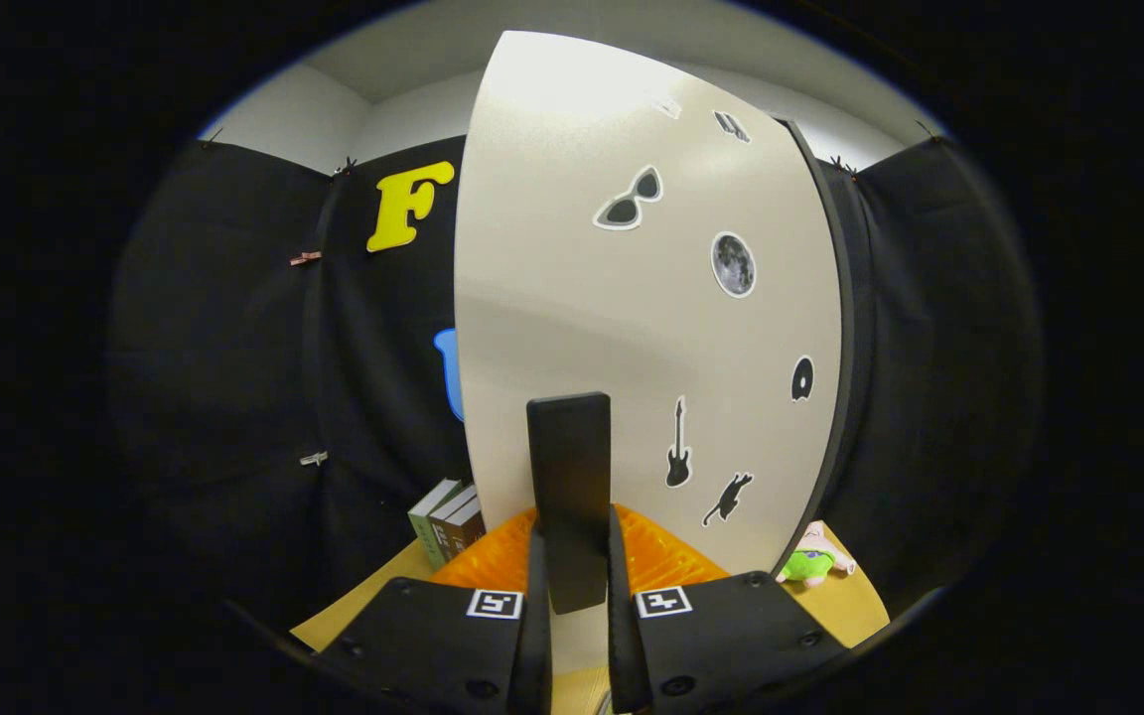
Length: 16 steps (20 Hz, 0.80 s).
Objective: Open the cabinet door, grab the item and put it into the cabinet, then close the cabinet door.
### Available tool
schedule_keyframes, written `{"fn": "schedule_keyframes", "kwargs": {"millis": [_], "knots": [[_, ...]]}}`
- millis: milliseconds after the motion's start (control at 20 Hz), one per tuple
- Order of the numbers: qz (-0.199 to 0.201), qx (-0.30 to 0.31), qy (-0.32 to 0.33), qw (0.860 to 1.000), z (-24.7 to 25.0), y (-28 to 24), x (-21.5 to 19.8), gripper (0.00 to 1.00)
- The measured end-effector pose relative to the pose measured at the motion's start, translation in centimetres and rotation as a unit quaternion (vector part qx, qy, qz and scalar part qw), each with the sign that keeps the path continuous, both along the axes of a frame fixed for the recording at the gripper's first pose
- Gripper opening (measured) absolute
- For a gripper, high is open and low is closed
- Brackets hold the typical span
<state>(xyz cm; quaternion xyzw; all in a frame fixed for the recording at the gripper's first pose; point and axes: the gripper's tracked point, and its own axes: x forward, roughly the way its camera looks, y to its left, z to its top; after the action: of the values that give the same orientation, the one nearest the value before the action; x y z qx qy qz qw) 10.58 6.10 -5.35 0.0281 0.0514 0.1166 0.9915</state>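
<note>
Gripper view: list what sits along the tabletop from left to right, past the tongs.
Stack of books → orange mat under the black door handle, which the tongs are shut on → green and pink plush toy beside the cabinet door's far edge.

My hand-held gripper (574,636) is matte black: two chunky finger blocks with dark screws, each carrying a white square black-patterned marker at its inner corner.
</note>
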Motion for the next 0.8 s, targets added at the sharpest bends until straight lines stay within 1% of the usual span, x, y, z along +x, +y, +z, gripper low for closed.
{"fn": "schedule_keyframes", "kwargs": {"millis": [450, 500, 600, 800], "knots": [[-0.016, -0.003, 0.0, 1.0, 0.1, -5.5, -3.5, 0.26], [-0.015, 0.001, 0.007, 1.0, 0.1, -6.2, -4.5, 0.2], [-0.015, -0.006, 0.009, 1.0, 0.2, -7.7, -4.8, 0.2], [-0.047, -0.006, 0.002, 0.999, 0.3, -10.3, -5.9, 0.19]]}}
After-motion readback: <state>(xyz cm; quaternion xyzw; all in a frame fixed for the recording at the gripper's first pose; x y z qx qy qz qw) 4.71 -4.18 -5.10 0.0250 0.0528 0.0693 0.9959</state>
